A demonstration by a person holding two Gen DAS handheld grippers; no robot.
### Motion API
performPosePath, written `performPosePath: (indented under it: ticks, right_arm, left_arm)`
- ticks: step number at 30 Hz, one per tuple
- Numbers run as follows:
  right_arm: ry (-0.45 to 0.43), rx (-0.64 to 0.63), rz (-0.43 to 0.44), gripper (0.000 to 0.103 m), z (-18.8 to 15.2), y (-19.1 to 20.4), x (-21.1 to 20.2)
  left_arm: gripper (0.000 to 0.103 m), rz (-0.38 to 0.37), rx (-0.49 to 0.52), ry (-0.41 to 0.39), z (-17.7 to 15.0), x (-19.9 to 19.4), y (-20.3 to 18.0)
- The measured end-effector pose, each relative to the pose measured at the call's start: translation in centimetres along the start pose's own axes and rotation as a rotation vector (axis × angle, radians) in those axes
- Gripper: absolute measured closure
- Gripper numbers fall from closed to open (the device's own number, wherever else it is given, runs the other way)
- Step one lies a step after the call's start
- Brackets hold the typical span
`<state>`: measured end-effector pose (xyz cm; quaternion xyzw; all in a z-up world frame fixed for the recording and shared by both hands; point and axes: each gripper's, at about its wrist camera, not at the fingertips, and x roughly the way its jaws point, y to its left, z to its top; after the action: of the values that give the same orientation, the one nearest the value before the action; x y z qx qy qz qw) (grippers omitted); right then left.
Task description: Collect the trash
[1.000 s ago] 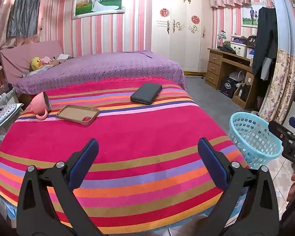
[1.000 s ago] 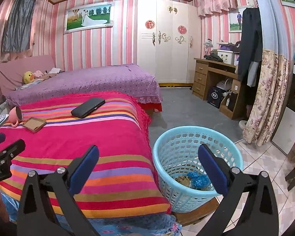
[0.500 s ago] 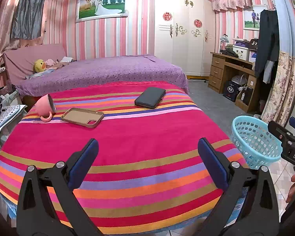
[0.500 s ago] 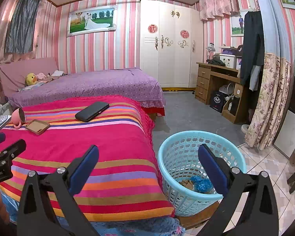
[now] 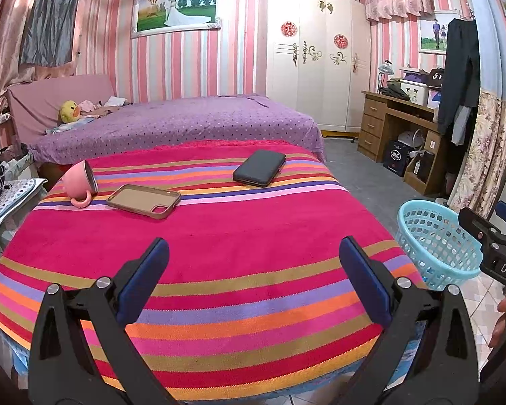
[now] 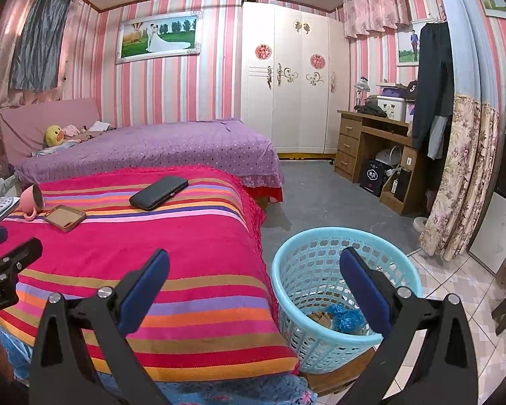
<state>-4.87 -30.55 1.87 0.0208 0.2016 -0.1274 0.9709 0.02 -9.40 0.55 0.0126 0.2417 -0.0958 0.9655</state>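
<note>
A light blue plastic basket (image 6: pixel 307 270) stands at the right of the striped table (image 6: pixel 185 253); it also shows in the left wrist view (image 5: pixel 431 236). Crumpled blue and brown trash (image 6: pixel 340 319) lies in its bottom. My left gripper (image 5: pixel 253 260) is open and empty above the striped cloth (image 5: pixel 219 253) near its front edge. My right gripper (image 6: pixel 253 270) is open and empty, over the table's right edge with its right finger above the basket.
On the striped cloth lie a pink cup on its side (image 5: pixel 79 182), a brown phone case (image 5: pixel 143 200) and a black wallet (image 5: pixel 259 168). A purple bed (image 5: pixel 172 125) stands behind. A wooden desk (image 6: pixel 371 148) and a floral curtain (image 6: pixel 462 182) are at the right.
Both grippers have pulled back and tilted up a little, so the table and basket sit lower and farther in view. Both stay open and empty.
</note>
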Motion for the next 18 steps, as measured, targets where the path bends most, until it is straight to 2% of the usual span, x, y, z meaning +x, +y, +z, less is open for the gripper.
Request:
performPosePath:
  ticks: [18]
  right_arm:
    - [-0.012,-0.008,-0.006,0.005,0.20,0.23,-0.19]
  left_arm:
    - [0.006,0.000,-0.002,-0.002,0.04,-0.09,0.01]
